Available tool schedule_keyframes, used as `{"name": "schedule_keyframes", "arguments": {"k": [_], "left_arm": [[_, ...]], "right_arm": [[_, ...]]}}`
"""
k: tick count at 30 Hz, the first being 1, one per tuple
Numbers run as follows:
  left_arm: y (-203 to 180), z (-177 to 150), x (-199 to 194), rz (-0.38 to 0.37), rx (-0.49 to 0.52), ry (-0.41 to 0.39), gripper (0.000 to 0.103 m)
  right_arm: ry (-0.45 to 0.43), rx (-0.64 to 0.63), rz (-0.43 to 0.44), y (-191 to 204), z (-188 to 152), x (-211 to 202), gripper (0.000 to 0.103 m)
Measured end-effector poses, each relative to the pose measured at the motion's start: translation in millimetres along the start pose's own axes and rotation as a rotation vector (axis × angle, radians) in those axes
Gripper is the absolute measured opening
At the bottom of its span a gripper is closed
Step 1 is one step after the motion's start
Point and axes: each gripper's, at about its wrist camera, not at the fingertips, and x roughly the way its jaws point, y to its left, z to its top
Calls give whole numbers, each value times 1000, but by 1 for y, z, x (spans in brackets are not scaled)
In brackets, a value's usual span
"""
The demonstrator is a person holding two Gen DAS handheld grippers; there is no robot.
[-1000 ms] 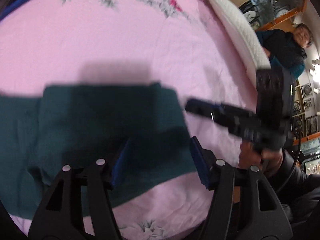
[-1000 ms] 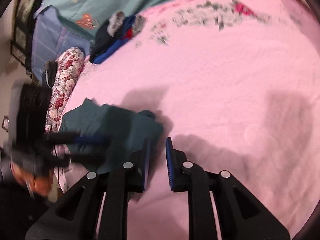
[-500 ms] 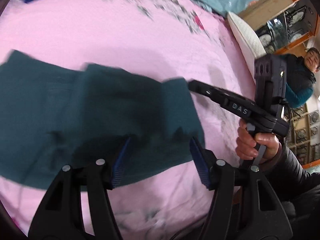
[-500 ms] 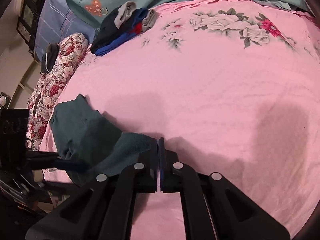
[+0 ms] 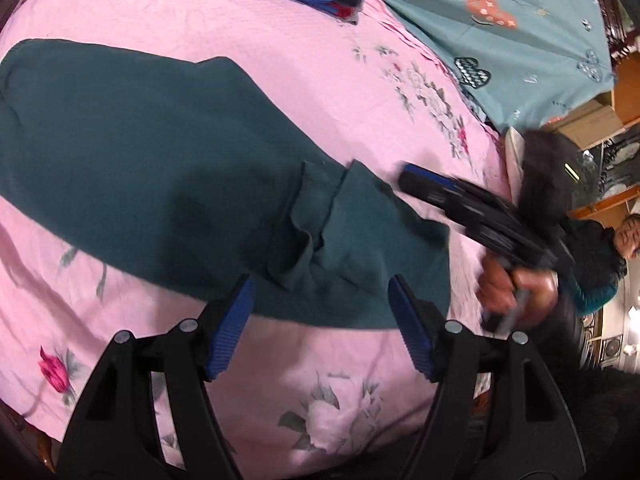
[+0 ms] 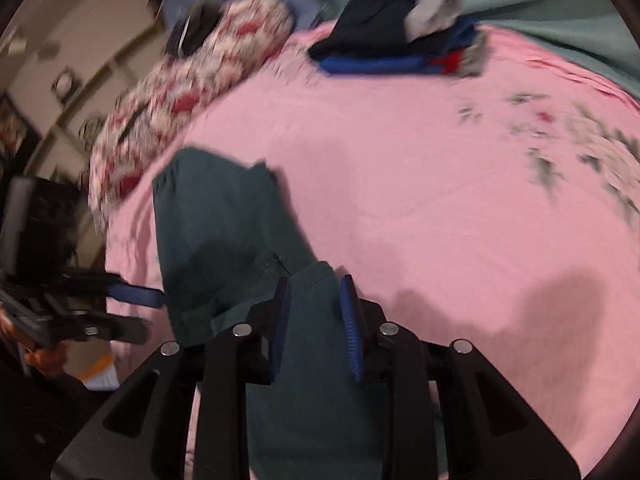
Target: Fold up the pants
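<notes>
Dark teal pants point(image 5: 160, 168) lie folded on the pink flowered bedsheet point(image 5: 304, 60). My left gripper point(image 5: 320, 312) is open and empty, its jaws wide apart over the near edge of the pants. My right gripper point(image 6: 314, 312) hangs over the pants point(image 6: 224, 240) with its jaws partly apart and cloth showing between them; I cannot tell whether the pads press it. In the left wrist view the right gripper point(image 5: 416, 182) is blurred at the pants' right end. In the right wrist view the left gripper point(image 6: 140, 294) is at the pants' left edge.
A stack of folded dark and blue clothes point(image 6: 400, 48) lies at the far side of the bed. A teal quilt point(image 5: 500, 20) and a red flowered pillow point(image 6: 192, 84) border the sheet. A person point(image 5: 608, 256) sits beside the bed.
Both views swung. The right jaws, pressed together half a second ago, now stand partly apart with teal cloth between them. The left gripper stayed open over the pants.
</notes>
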Motion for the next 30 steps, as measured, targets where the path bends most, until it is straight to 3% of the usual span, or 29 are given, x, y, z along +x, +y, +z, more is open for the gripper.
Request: {"name": "schedule_keyframes", "arguments": {"k": [3,6,12,14,15,16,19,22,25,30], "left_arm": [[3,-11,-6,4,-11,-17,73],[17,-19,-15,8,-63,-39,73],[37,-25,-24,13,-138,-65,73],[39,-25,-24,10,-142,-65,73],[38,-24,-24,10,-134,-65,73],[36,-22,-25,11,-118,-66,73],[30,-13,-30,10,-53,-75,73],[32,11,-29,-47,-35,-64,73],[28,53,-15,-94,12,-27,73],[0,129,33,-195,124,148,73]], "right_arm": [[108,-88,0,1,9,27,26],[102,-173,-11,10,14,22,3],[60,-260,53,37,29,2,1],[54,-254,-91,33,31,19,3],[59,-245,-176,28,32,27,10],[66,-219,-207,26,31,29,10],[0,-192,-64,46,21,2,12],[-1,-203,-2,72,2,-7,13],[12,-203,-48,85,-18,8,13],[16,-112,-123,91,-28,31,18]]}}
